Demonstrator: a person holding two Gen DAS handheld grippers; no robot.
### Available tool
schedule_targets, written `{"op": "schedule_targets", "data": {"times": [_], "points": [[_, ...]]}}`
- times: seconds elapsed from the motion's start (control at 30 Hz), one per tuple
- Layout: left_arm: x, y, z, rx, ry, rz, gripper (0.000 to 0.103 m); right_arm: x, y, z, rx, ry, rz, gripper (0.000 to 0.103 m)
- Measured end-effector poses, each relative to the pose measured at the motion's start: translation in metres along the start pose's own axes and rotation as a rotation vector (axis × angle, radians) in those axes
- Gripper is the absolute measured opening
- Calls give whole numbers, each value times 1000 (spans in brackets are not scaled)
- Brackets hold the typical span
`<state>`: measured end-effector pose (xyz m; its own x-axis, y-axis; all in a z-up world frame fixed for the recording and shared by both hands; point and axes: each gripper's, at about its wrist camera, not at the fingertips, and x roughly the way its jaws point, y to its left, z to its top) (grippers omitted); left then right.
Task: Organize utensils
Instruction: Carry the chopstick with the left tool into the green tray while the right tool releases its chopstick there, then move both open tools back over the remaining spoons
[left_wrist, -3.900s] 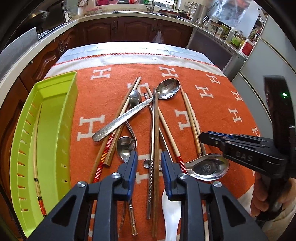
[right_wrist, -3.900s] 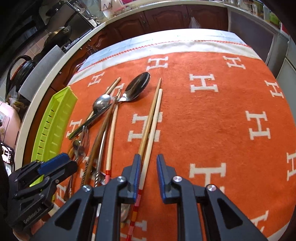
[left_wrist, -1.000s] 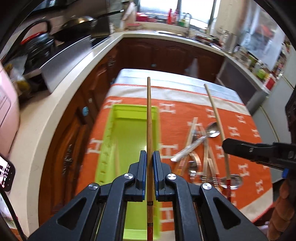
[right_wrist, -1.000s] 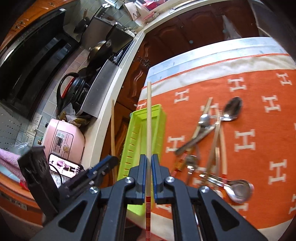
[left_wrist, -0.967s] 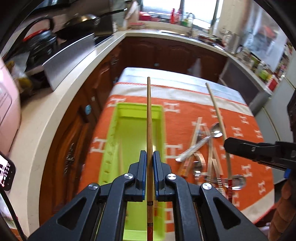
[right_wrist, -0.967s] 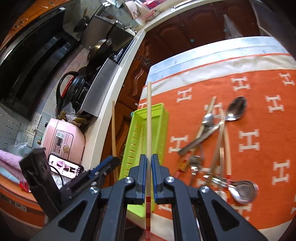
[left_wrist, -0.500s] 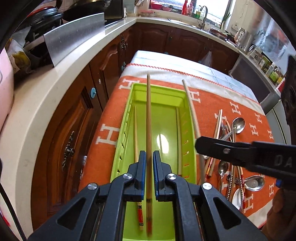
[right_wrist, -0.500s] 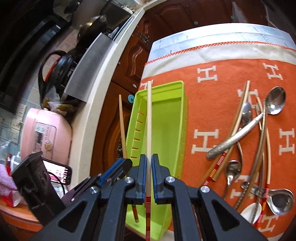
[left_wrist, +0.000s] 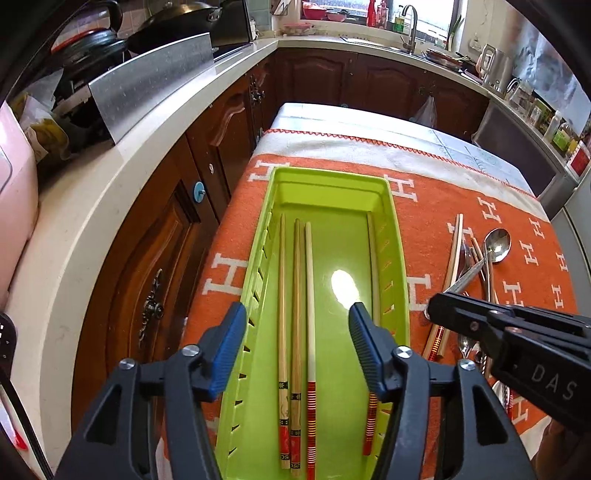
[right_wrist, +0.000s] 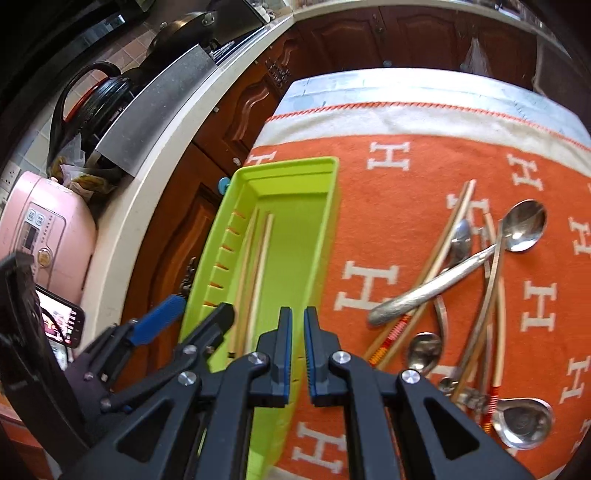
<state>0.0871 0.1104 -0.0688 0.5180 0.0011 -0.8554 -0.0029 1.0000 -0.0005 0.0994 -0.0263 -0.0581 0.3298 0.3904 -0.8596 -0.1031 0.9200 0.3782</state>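
Chopsticks (left_wrist: 295, 295), three side by side, lie lengthwise along the left wall of the green tray (left_wrist: 400, 295), a fourth against its right wall, leaving the middle floor bare. The left gripper (left_wrist: 295, 336) hangs above, fingers wide apart; the right gripper (right_wrist: 298, 354) has fingers nearly together, holding nothing, over the tray's right rim. Spoons (right_wrist: 524, 225) and more chopsticks sit heaped on the orange cloth (right_wrist: 406, 192).

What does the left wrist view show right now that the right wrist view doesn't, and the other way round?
Only the left wrist view shows the fourth chopstick against the right wall of the green tray, and all red-banded ends.

Only the right wrist view shows the whole utensil pile, including the ladle-style spoon.

Both show the tray, chopsticks along its left side, the orange cloth, and the empty left gripper.
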Motion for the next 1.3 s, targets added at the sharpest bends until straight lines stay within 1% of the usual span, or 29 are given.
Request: {"op": "schedule_targets", "data": {"times": [0.03, 0.17, 0.27, 0.4, 0.5, 0.57, 0.63, 0.97, 1.1, 1.2, 1.3], "points": [[0, -1, 0, 0, -1, -1, 62, -1, -2, -1, 1, -4, -4, 7], [-3, -3, 0, 0, -4, 2, 64, -5, -10, -5, -7, -23, -29, 7], [-7, -4, 0, -1, -13, 8, 69, -10, -13, -9, -26, -40, -50, 7], [-14, -10, 0, 4, -21, 7, 70, -21, -20, -16, -42, -74, -76, 7], [-20, -18, 0, 18, -28, 6, 71, -31, -27, -20, -36, -95, -72, 7], [-26, -25, -1, 29, -34, 5, 72, -39, -33, -23, -28, -111, -71, 7], [-32, -33, -2, 41, -44, -1, 76, -47, -37, -26, -19, -123, -67, 7], [-64, -82, -17, 86, -69, -58, 81, -91, -69, -48, 17, -204, -49, 7], [-71, -100, -25, 112, -69, -78, 83, -104, -87, -61, 40, -223, -43, 7], [-73, -111, -30, 136, -77, -79, 84, -110, -100, -69, 60, -224, -39, 7], [-69, -120, -33, 138, -64, -103, 85, -115, -112, -75, 83, -237, -46, 8]]}}
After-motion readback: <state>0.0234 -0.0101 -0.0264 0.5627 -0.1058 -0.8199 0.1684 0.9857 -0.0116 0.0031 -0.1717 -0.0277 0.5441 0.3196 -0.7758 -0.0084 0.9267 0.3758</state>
